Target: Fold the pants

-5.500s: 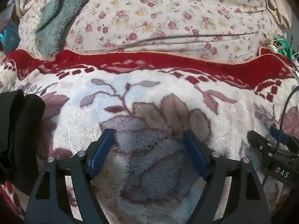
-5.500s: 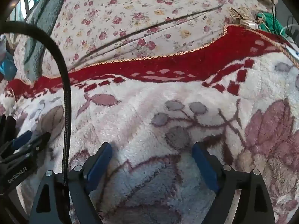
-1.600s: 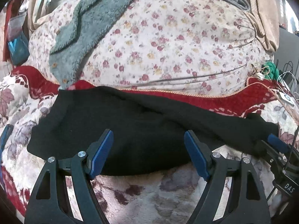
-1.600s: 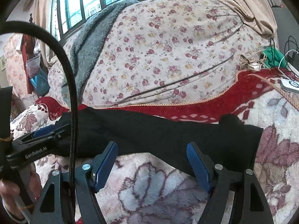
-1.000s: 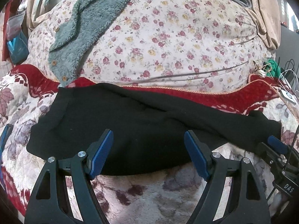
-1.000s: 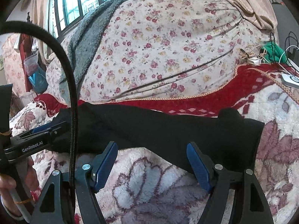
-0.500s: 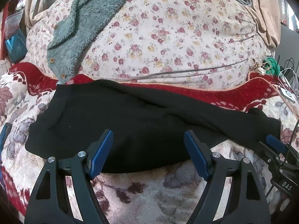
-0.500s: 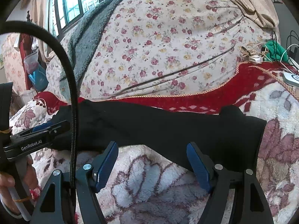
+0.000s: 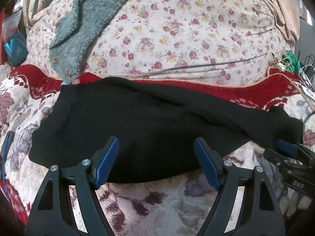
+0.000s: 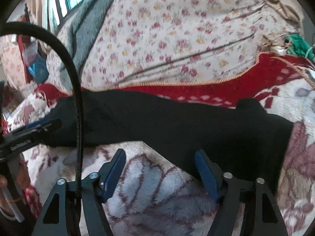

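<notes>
Pants (image 9: 157, 125), one black pair of soft matte cloth, lie flat on the fleecy flower-patterned blanket (image 9: 167, 202) of a bed, long axis running crosswise in front of both claws: the broad end lies toward the left claw (image 9: 156, 161), the narrower squared end toward the right claw (image 10: 159, 174). Two claws, each with two ribbed blue pads on black arms. The left claw stands wide, nothing between its pads, over the near edge of the cloth. The right claw has just been closing a little yet stands wide, bare blanket between its pads, its right pad at the pants' edge. Beyond them rises one rose-printed quilt (image 9: 187, 31) with one shaggy grey-green garment (image 9: 78, 25).
</notes>
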The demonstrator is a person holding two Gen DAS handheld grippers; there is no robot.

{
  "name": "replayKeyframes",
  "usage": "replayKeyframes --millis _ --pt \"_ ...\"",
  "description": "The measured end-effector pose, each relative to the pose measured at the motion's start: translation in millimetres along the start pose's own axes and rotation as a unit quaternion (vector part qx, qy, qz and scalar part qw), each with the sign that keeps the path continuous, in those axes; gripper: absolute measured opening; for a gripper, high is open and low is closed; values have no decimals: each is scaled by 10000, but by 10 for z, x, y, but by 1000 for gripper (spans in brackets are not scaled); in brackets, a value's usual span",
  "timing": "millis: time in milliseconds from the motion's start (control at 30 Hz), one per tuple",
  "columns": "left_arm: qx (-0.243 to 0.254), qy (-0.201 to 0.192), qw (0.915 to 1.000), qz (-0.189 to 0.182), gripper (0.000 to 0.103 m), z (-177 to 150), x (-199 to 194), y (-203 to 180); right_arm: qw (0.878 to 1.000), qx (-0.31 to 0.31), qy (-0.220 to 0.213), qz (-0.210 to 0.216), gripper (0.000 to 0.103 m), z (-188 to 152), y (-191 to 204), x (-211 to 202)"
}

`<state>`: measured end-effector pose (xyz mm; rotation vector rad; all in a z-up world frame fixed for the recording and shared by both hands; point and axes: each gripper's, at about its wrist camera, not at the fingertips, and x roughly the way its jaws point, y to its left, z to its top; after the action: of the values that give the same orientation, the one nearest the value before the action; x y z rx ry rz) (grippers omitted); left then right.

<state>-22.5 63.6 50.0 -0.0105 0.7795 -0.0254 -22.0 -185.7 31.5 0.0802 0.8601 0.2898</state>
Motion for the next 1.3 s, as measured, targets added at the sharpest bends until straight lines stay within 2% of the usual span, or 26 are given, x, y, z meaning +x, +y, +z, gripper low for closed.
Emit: replayKeyframes --millis 67,133,200,267,300,367,433,467,500,567,700,767,867,1000,1100,1300 --pt "39 41 10000 5 80 -3 25 -11 9999 -23 149 25 63 -4 -44 101" --pt "65 96 9999 9 80 -6 50 -17 9999 -81 105 -88 49 10 -69 123" --pt "54 166 9998 -13 80 -11 77 -14 9994 -199 107 -257 24 49 -87 134" --pt "61 221 9997 -46 80 -15 96 -13 9991 -241 80 -340 8 103 -134 143" --pt "66 222 9997 -40 80 -14 98 -12 9991 -235 30 -349 5 132 -156 130" --pt "79 186 9998 10 80 -11 96 -5 9993 -281 27 -264 5 191 -172 100" --pt "79 166 9998 29 80 -4 95 3 9994 -337 -37 86 5 202 -116 24" --pt "68 170 9998 12 80 0 98 9 9991 -353 -100 201 10 195 -65 -17" --pt "53 177 9998 -6 80 3 100 12 9989 -424 -107 173 29 188 -11 -20" --pt "32 210 9998 -50 80 -1 107 18 9975 -712 9 -16 61 149 111 36" --pt "40 238 9997 -83 80 -8 117 -4 9933 -1046 190 -446 61 73 211 179" --pt "65 260 9996 -87 80 -12 132 -22 9923 -1103 251 -512 59 40 206 239" --pt "114 307 9994 -69 80 -27 161 -49 9921 -1040 187 -675 38 53 142 256" --pt "164 351 9992 -18 80 -43 196 -69 9953 -809 15 -527 18 122 22 199" --pt "142 353 9993 -19 80 -42 198 -64 9950 -816 -248 -520 10 170 44 95" --pt "98 316 9994 -32 80 -30 180 -43 9908 -975 -536 -764 6 412 92 29"
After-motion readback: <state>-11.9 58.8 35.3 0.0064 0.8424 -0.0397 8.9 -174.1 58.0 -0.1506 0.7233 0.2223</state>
